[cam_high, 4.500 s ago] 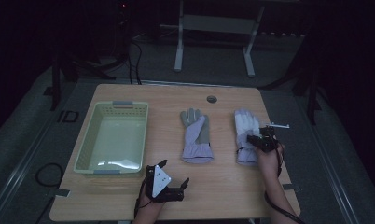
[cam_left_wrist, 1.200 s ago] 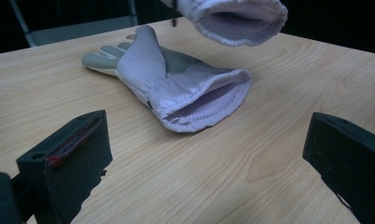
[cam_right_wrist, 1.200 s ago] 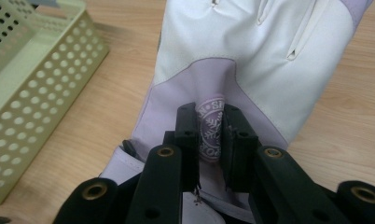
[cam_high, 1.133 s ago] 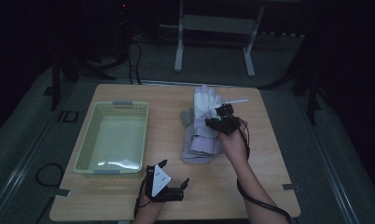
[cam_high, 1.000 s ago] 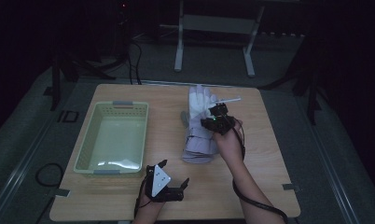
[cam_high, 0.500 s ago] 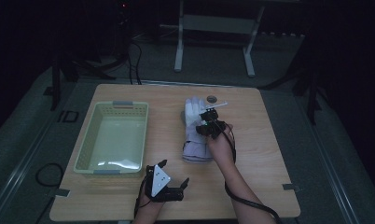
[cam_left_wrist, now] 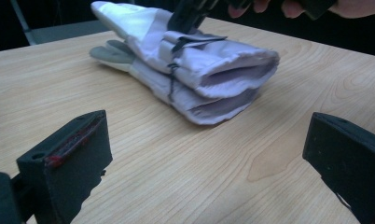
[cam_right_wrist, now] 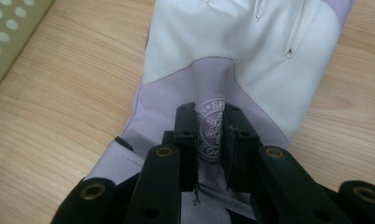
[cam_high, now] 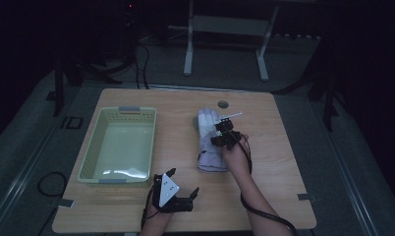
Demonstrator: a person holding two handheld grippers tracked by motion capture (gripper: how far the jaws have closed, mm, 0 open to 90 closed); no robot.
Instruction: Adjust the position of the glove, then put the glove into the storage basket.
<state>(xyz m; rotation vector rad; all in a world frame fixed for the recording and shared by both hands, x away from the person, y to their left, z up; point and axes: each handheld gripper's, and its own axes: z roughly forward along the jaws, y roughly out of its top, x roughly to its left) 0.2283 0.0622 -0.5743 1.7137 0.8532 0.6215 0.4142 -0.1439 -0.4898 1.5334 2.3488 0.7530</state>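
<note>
- The right gripper [cam_high: 224,133] is seen nearly closed, its jaws pinching the top glove [cam_right_wrist: 232,60] at the lilac back with the round snowflake badge.
- That glove is laid on a second glove [cam_left_wrist: 153,81], cuffs aligned; the stack lies on the table [cam_high: 284,162], right of the pale green basket [cam_high: 118,145].
- The left gripper [cam_high: 178,189] is held at the near edge of the table, jaws spread wide, with nothing between them; the glove cuffs are faced from well apart.
</note>
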